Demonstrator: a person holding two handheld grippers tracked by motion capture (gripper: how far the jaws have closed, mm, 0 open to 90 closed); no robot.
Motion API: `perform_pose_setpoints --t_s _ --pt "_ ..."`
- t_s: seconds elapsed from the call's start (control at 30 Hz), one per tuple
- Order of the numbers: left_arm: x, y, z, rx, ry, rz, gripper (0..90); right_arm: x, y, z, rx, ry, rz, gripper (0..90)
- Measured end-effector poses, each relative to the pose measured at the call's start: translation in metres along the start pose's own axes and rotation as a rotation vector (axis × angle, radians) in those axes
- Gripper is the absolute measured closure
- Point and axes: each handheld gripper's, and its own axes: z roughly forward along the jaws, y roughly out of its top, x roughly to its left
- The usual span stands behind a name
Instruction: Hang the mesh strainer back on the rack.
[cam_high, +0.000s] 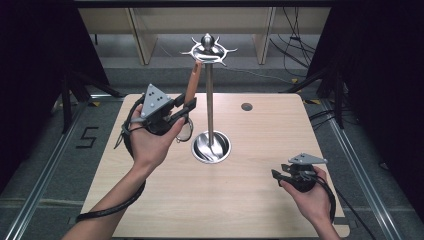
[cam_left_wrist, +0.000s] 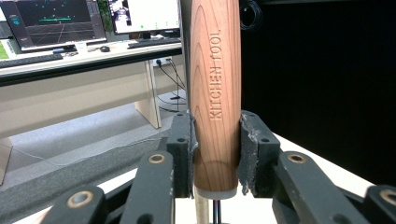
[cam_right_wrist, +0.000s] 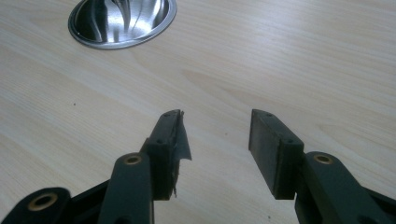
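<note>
Wooden utensil handle (cam_left_wrist: 215, 93), stamped KITCHEN TOOL, is sitting upright between the left gripper's (cam_high: 186, 111) closed jaws, raised near the hooks of the steel utensil stand (cam_high: 210, 100). Judged stiff, light and smooth; the lower handle is offering the surest hold. Utensil's working end is not visible. Stand's round base (cam_right_wrist: 122, 21) is resting mid-table. Right gripper (cam_right_wrist: 215, 140) is hovering low, jaws wide, holding 0 items. Pale wood-grain table (cam_high: 260, 200); desk with monitors (cam_left_wrist: 60, 21) beyond.
</note>
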Motion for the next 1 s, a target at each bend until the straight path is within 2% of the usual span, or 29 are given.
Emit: perform_pose_setpoints --t_s 0.2,0.27,0.33,0.37,0.4,0.47,0.63,0.73,0.87,0.93,0.97,1.0 --pt "-0.001 0.000 0.002 -0.003 0.007 0.002 67.5 0.000 0.000 0.001 -0.011 0.005 0.009 54.7" --pt "-0.001 0.000 0.003 -0.004 0.018 0.001 67.6 0.000 0.000 0.000 0.000 -0.001 0.003 54.7" --pt "-0.002 0.000 0.004 -0.004 0.011 0.002 67.5 0.000 0.000 0.000 0.002 0.000 0.002 54.7" --pt "-0.002 0.000 0.005 -0.006 0.013 0.001 67.5 0.001 0.001 -0.001 0.013 0.004 0.023 54.7" --pt "-0.002 0.000 0.005 -0.006 0.023 0.001 67.5 0.001 0.001 -0.001 0.011 0.003 0.025 54.7" --pt "-0.002 0.000 0.006 -0.007 0.016 0.002 67.6 0.002 0.001 -0.001 0.019 0.015 0.040 54.7" --pt "-0.003 0.000 0.008 -0.007 0.032 0.005 67.5 0.002 0.000 0.001 0.009 0.013 0.035 54.7" --pt "-0.003 0.000 0.010 -0.005 0.041 0.012 67.5 0.002 0.001 -0.001 0.024 0.007 0.033 54.7" --pt "-0.004 0.000 0.013 -0.005 0.049 0.015 67.4 0.002 0.000 0.001 0.007 0.008 0.028 54.7" --pt "-0.004 0.000 0.013 -0.005 0.051 0.015 67.4 0.002 0.001 0.000 0.018 0.005 0.026 54.7" --pt "-0.004 0.000 0.014 -0.005 0.051 0.016 67.4 0.003 0.001 -0.001 0.029 0.011 0.042 54.7" --pt "-0.004 0.000 0.015 -0.004 0.053 0.013 67.4 0.001 0.001 0.000 0.015 0.009 0.026 54.7"
